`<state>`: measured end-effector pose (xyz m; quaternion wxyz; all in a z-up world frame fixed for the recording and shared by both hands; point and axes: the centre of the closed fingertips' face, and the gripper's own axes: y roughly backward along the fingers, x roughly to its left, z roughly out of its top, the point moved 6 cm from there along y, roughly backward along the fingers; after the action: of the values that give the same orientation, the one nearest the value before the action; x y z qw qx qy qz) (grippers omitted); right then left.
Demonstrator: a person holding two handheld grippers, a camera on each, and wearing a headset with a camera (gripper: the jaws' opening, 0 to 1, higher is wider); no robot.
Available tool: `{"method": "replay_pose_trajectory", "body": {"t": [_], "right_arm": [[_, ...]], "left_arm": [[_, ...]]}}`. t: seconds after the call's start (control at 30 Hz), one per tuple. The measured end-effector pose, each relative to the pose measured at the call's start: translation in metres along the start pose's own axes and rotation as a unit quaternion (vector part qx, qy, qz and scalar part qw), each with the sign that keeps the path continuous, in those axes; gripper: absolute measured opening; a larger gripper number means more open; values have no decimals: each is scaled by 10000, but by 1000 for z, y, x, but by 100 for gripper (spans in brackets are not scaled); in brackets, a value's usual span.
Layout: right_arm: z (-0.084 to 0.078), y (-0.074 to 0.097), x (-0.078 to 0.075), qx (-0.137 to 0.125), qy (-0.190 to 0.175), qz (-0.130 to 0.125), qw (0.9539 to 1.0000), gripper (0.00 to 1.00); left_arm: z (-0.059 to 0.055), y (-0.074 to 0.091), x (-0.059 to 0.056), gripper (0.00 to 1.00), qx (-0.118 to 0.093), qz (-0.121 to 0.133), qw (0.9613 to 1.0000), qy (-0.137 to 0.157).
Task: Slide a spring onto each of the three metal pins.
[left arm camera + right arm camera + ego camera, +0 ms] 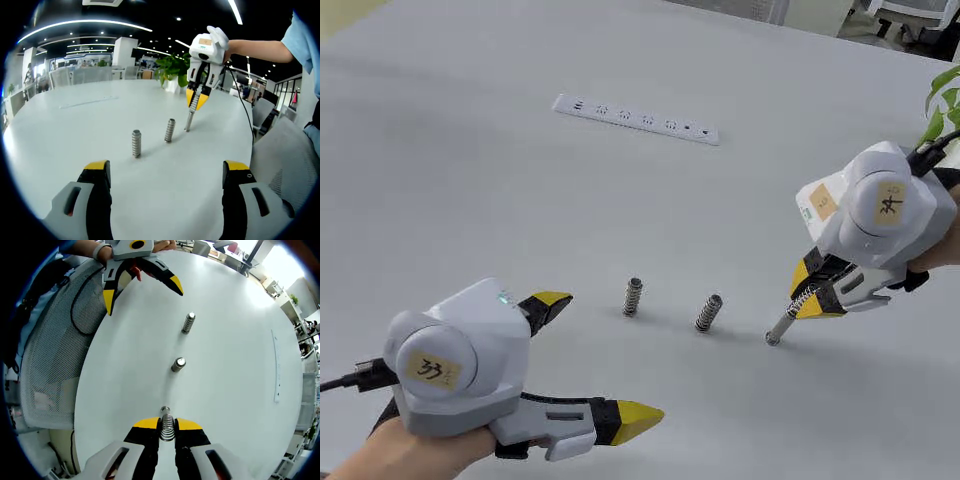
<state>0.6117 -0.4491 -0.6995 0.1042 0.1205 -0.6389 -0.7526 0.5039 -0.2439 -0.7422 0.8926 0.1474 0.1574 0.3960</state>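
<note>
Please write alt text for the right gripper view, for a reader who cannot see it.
The right tongs grip a spring on a pin. Beyond, two more pins with springs stand on the white table, with the left tongs open past them.

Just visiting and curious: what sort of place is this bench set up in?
Probably an open-plan office: a big white table with a power strip, a mesh office chair beside it, long ceiling light strips overhead and a potted plant.
</note>
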Motion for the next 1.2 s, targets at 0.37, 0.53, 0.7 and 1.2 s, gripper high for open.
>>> {"method": "replay_pose_trajectory", "body": {"t": [0.37,0.53,0.7,1.2], "right_arm": [[-5,-5,-4,48,1,30,10000,8],[-7,-12,-4,85,-1,86,9999,8],[-8,-22,-6,141,-20,117,9998,8],[-12,-46,-3,261,-85,233,9994,8]], "left_arm": [[-1,-1,0,91,13,-21,10000,3],[-1,-1,0,90,28,-31,10000,16],[-1,-1,0,91,35,-23,10000,30],[-1,-2,-2,90,35,-77,10000,36]]}}
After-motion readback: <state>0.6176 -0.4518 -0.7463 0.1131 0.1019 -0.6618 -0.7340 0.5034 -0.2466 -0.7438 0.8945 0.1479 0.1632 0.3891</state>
